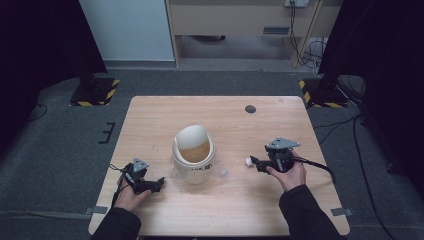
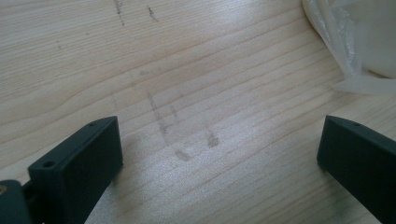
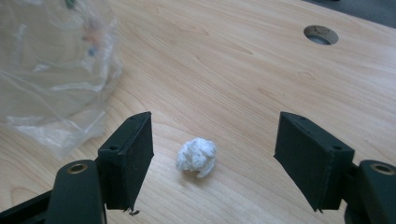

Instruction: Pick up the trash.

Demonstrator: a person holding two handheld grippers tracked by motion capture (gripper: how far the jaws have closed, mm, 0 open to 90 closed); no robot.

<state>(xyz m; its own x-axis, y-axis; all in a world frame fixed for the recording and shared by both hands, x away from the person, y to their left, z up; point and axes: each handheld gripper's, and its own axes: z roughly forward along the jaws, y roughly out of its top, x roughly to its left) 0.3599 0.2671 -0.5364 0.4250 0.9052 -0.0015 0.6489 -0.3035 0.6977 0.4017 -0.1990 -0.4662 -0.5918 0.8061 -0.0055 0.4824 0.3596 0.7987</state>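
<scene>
Right tool (image 3: pixel 212 154) low over the counter (image 1: pixel 280 210), jaws wide apart and straddling a small crumpled white paper wad (image 3: pixel 197 157), pads clear of it on both sides, nothing gripped. Wad lying on bare wood at about three o'clock from the white swing-lid bin (image 1: pixel 193 152) in the high view, just off the tool's tip and a little apart from the bin's clear plastic liner (image 3: pixel 56 79). Left tool (image 2: pixel 219 154) parked at roughly eight o'clock from the bin, jaws spread wide over empty wood, holding nothing, liner edge visible at its one o'clock. Likely trouble from here: a light, springy wad skidding away at first pad contact if one jaw arrives before the other, since the wad sits nearer the left-hand jaw in the right gripper view. Too high a closing line and only loose outer folds get pinched, likely to tear free or drop on the lift. Too low and jaw tips scrape the wood and stall. Further on, judged from the layout, the swing lid looks half tilted; a weak hold could spill the wad onto the rim or snag it on the loose liner rather than inside.
</scene>
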